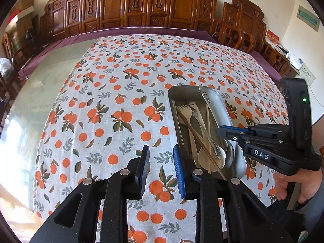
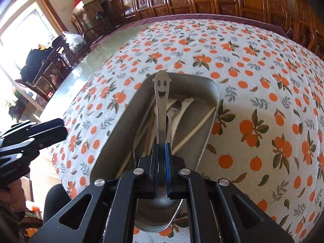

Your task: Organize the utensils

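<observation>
Your right gripper (image 2: 161, 147) clamps the steel spoon (image 2: 161, 103) near its bowl, over the metal tray (image 2: 210, 129); long axis along the tray, smiley handle pointing away. Your left gripper (image 1: 161, 168) hangs open over the tablecloth (image 1: 113, 93), holding nothing.

Bright daylit room, heavy fisheye warp, both views.

Left wrist view: glare blows out glass tabletop (image 1: 30, 125) at 8–9 o'clock; tablecloth (image 1: 121, 93) evenly lit, sharp at centre, soft shadows only. Corners vignette to black; carved wood screen (image 1: 141, 6) bows at 12. Right wrist view: window (image 2: 22, 30) at 10 o'clock overexposed, detail lost. Metal tray (image 2: 212, 109) shows dull sheen, no hard glare. Slight blur w/ smearing towards 3 o'clock edge.
</observation>
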{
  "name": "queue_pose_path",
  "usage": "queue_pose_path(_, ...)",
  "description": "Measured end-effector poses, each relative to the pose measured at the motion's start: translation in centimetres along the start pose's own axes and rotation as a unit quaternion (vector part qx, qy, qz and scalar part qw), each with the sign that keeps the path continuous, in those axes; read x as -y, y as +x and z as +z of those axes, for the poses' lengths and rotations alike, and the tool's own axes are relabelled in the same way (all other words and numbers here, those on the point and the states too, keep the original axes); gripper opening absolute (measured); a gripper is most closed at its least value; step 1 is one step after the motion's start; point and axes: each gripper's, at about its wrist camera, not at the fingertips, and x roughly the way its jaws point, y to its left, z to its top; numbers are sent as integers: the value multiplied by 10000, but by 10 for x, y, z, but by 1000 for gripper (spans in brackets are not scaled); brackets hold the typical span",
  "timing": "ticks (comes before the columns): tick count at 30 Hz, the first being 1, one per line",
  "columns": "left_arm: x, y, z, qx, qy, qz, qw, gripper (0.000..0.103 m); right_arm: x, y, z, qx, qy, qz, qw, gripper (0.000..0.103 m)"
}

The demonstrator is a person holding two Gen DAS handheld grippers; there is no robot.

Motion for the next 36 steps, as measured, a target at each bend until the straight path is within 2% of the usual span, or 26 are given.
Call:
queue_pose_path(6,1,0,0,-1,-3,1,10000,22,9,12,-1,-124,135,-31,9998,7)
queue_pose_path(16,5,-3,2,29,8,26,10000,23,13,15,5,-65,120,-113,9998,9)
queue_pose_path(20,10,-10,3,83,32,52,9999,23,11,1,2,92,86,-84,9999,9)
queue_pose_path(25,23,-25,4,221,76,94,9997,23,6,-39,-5,435,-68,-98,9990,10)
queue_pose_path(27,29,-32,3,289,99,109,9995,25,5,-55,-9,580,-112,-119,9982,11)
queue_pose_path(28,33,-36,3,332,104,124,9993,29,4,-64,-11,654,-131,-133,9977,14)
queue_pose_path(30,39,-43,1,402,103,139,9990,33,2,-83,-18,838,-153,-207,9962,26)
queue_pose_path(31,41,-46,1,420,106,139,9990,34,2,-91,-21,915,-150,-232,9954,28)
queue_pose_path(33,48,-53,-1,506,129,151,9985,46,4,-110,-28,1074,-118,-270,9938,31)
queue_pose_path(36,58,-62,-2,620,152,113,9979,56,7,-132,-38,1246,-82,-355,9915,34)
